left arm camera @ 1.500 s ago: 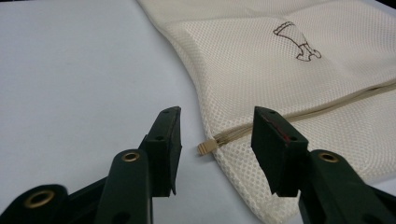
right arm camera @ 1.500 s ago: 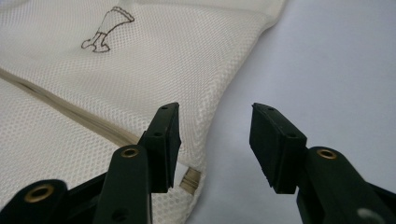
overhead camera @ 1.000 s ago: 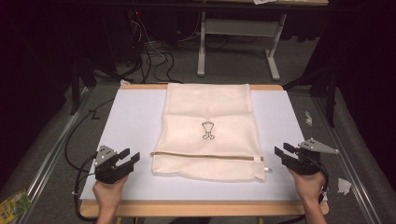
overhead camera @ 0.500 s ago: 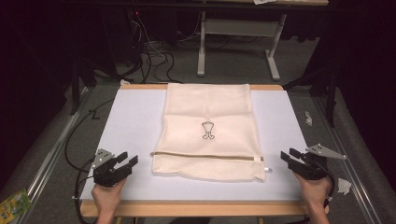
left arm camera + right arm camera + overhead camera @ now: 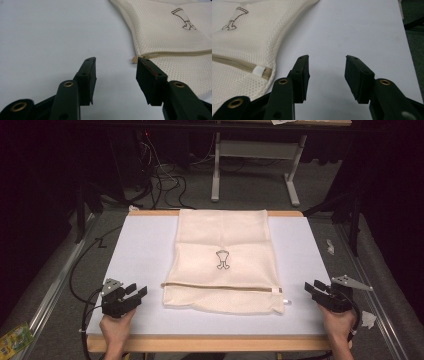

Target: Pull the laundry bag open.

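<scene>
Since a second ago both hands have drawn back toward the near edge of the table (image 5: pixel 125 255); the right gripper (image 5: pixel 311 289) has slid outward to the right, away from the mesh bag (image 5: pixel 222 240), and the left gripper (image 5: pixel 139 291) has barely shifted. Both stand wide apart and hold nothing, so no grasp seems begun yet. Farther off, the bag lies flat mid-table, its zipper (image 5: pixel 220 286) closed; no contents can be made out inside.

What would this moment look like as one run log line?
left tool: open, off bag | right tool: open, off bag | mesh bag: flat on white mat, zipper closed
</scene>
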`<action>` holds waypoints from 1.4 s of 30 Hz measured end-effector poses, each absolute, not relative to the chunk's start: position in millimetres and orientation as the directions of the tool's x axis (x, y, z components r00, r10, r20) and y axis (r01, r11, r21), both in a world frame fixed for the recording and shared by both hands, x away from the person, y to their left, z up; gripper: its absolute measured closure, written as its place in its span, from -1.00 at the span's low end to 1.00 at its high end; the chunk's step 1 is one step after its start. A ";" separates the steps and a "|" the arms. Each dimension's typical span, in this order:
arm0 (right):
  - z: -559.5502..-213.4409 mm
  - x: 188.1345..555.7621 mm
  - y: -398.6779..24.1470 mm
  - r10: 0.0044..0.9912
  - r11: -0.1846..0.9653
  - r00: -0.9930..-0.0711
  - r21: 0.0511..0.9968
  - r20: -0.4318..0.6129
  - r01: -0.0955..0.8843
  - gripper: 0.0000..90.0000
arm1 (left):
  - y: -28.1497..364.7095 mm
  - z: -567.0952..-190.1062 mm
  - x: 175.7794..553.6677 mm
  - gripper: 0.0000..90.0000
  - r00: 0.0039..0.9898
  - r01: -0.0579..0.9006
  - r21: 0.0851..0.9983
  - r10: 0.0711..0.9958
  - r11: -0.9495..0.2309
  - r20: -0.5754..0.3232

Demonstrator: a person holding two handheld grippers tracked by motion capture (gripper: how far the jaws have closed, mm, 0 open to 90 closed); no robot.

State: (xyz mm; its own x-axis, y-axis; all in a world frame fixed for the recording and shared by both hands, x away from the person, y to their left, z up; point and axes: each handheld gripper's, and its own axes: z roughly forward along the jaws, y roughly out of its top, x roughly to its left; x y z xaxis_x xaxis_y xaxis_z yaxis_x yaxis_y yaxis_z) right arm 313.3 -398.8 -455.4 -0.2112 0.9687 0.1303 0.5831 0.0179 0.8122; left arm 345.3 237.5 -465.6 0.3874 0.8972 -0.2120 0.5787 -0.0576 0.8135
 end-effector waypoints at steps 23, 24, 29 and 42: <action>-462.9 328.5 -401.6 0.980 -0.003 -0.156 0.800 0.121 0.600 0.24 | 237.6 -480.0 367.7 0.10 0.313 0.618 0.786 0.926 -0.030 -0.211; -463.4 328.9 -401.7 0.981 -0.001 -0.156 0.798 0.119 0.602 0.24 | 237.0 -481.0 369.5 0.09 0.308 0.619 0.785 0.928 -0.029 -0.209; -466.3 330.0 -401.6 0.983 0.005 -0.146 0.793 0.107 0.609 0.24 | 235.7 -482.9 372.5 0.09 0.300 0.617 0.787 0.933 -0.030 -0.200; -473.8 332.7 -400.2 0.988 0.006 -0.124 0.790 0.089 0.613 0.22 | 234.5 -485.2 375.2 0.07 0.284 0.620 0.784 0.941 -0.032 -0.187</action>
State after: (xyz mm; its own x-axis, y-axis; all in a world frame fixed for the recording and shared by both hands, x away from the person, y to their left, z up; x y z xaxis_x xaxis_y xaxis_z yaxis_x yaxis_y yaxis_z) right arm 332.7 -400.2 -473.8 -0.1241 0.9882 0.0893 0.6133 0.0056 0.7898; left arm 375.2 234.5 -485.2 0.2840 0.9405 -0.1865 0.6201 -0.0318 0.7839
